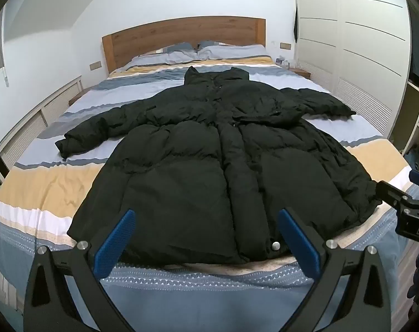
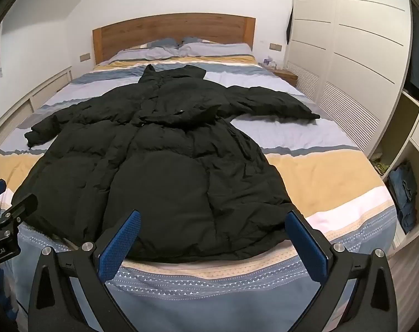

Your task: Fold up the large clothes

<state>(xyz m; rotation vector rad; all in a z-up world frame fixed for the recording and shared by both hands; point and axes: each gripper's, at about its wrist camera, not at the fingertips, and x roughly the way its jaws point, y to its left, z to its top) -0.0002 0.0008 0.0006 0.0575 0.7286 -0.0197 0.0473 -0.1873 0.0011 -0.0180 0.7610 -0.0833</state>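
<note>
Left wrist view: a long black puffer coat (image 1: 209,149) is seen spread flat on a bed (image 1: 43,182), front side up, with its hood toward the wooden headboard (image 1: 181,36) and its hem at the foot end, nearest the camera. Both sleeves are stretched out sideways over the striped duvet, one ending near the left edge of the bed, the other near the white wardrobe (image 1: 361,41) on the right. A metal snap (image 1: 275,245) is visible on the hem.

The left gripper (image 1: 206,238) is held above the foot of the bed, angled downward at the middle of the hem; its jaws are spread wide, nothing is gripped between the blue pads, and the hem is seen in the gap beyond them. Whether the tips touch the fabric cannot be told. At the right edge of this view part of the right gripper (image 1: 408,207) is shown beside the coat's right hem corner.

In the right wrist view the same coat (image 2: 154,166) is shown slightly to the left, with the right gripper (image 2: 215,235) poised over the right half of the hem, jaws likewise wide apart and empty. Two pillows (image 2: 181,48) lie at the headboard, and folded blue clothes (image 2: 405,193) are seen on an open shelf at the far right.
</note>
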